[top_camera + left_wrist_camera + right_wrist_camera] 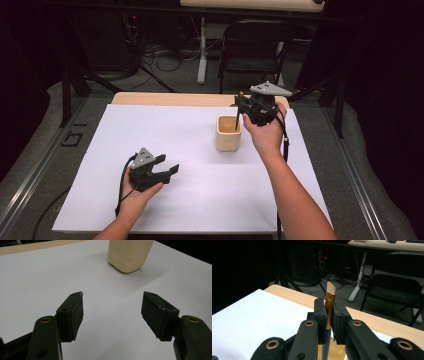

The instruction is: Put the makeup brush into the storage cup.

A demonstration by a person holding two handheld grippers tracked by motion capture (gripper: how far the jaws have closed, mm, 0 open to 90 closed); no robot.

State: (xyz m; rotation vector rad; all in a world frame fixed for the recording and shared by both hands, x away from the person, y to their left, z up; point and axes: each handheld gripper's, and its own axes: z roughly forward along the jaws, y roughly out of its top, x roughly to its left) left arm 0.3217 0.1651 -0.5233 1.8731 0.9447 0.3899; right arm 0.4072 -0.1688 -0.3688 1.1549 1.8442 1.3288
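A cream square cup (228, 134) (128, 255) stands upright on the white sheet (165, 145), right of the middle. My right gripper (241, 105) (329, 312) hovers over the cup's far right rim, shut on a thin pen-like stick (237, 120) (329, 296) with a gold band and a slanted white tip. The stick's lower end points down into the cup's mouth; whether it touches the cup is hidden. My left gripper (167, 166) (112, 312) rests low over the sheet at the front left, open with nothing between its jaws, and points toward the cup.
The sheet covers a wooden table whose bare far edge (175, 98) shows. Beyond it stand a black folding chair (255, 47), a white desk leg (202, 50) and cables on the floor. A cable trails from each gripper.
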